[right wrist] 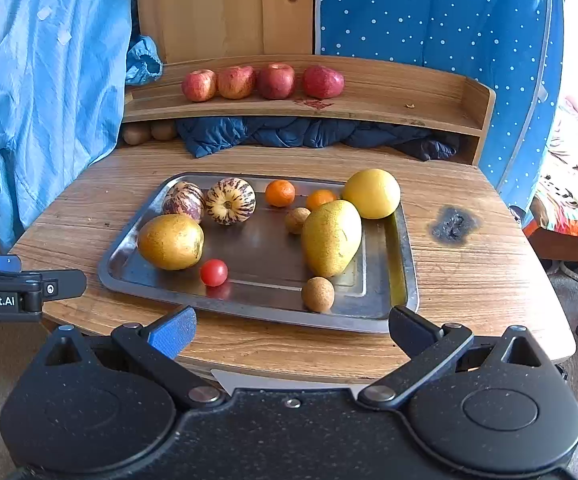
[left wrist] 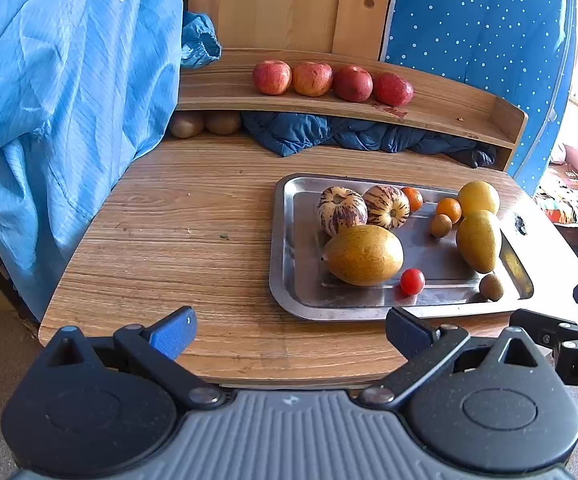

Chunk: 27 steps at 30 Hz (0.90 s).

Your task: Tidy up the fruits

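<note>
A steel tray (right wrist: 405, 280) (left wrist: 279, 264) on the wooden table holds two striped melons (right wrist: 231, 201), two yellow-brown mangoes (right wrist: 171, 242) (right wrist: 331, 238), a yellow grapefruit (right wrist: 373, 193), two small oranges (right wrist: 280, 193), a cherry tomato (right wrist: 213, 273) and two small brown fruits (right wrist: 317, 294). Several red apples (right wrist: 260, 82) (left wrist: 331, 80) line the raised shelf (right wrist: 389, 104) behind. My right gripper (right wrist: 293, 330) hangs open at the tray's near edge, empty. My left gripper (left wrist: 291, 330) is open and empty over the table's front edge, left of the tray.
Two kiwis (left wrist: 205, 123) and a dark blue cloth (left wrist: 353, 134) lie under the shelf. A light blue garment (left wrist: 57, 112) hangs at the left. A burn mark (right wrist: 453, 224) scars the table right of the tray. A dotted blue panel (right wrist: 429, 12) stands behind.
</note>
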Tool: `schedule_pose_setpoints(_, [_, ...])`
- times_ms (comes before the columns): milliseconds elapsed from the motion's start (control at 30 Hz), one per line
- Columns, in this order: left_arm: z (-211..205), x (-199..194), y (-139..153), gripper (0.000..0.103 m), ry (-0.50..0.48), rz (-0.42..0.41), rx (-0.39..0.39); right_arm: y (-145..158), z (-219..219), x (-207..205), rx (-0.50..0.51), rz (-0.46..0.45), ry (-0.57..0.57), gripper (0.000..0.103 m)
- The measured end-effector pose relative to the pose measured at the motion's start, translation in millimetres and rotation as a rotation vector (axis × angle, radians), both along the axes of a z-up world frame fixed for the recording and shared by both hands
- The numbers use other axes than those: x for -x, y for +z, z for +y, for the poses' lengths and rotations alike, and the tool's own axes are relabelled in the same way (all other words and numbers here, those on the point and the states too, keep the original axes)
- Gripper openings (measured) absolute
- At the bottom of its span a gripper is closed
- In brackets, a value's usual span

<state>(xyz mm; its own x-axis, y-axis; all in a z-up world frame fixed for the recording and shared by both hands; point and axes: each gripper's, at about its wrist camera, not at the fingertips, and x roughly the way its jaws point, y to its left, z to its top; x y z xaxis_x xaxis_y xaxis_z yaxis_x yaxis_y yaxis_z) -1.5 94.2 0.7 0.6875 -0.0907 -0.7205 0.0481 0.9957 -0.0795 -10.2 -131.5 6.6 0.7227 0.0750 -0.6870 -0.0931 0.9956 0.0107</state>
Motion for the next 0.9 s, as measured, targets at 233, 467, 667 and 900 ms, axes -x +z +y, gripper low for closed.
schedule_pose_setpoints(233, [-1, 0, 0, 0.102, -0.001, 0.0, -0.002, 0, 0, 0, -0.001, -0.001, 0.0, 0.102])
schedule_pose_setpoints(467, [-9, 2, 5, 0.102, 0.011, -0.001, -0.114, 0, 0, 1, 0.0, 0.0, 0.0, 0.102])
schedule_pose_setpoints(667, [-11, 4, 7, 0.102, -0.009, 0.008, -0.106, 0, 0, 2, 0.002, -0.002, 0.003, 0.102])
schedule_pose_setpoints(900, [-9, 6, 8, 0.102, 0.0, 0.002, -0.098, 0, -2, 3, 0.001, -0.002, 0.004, 0.102])
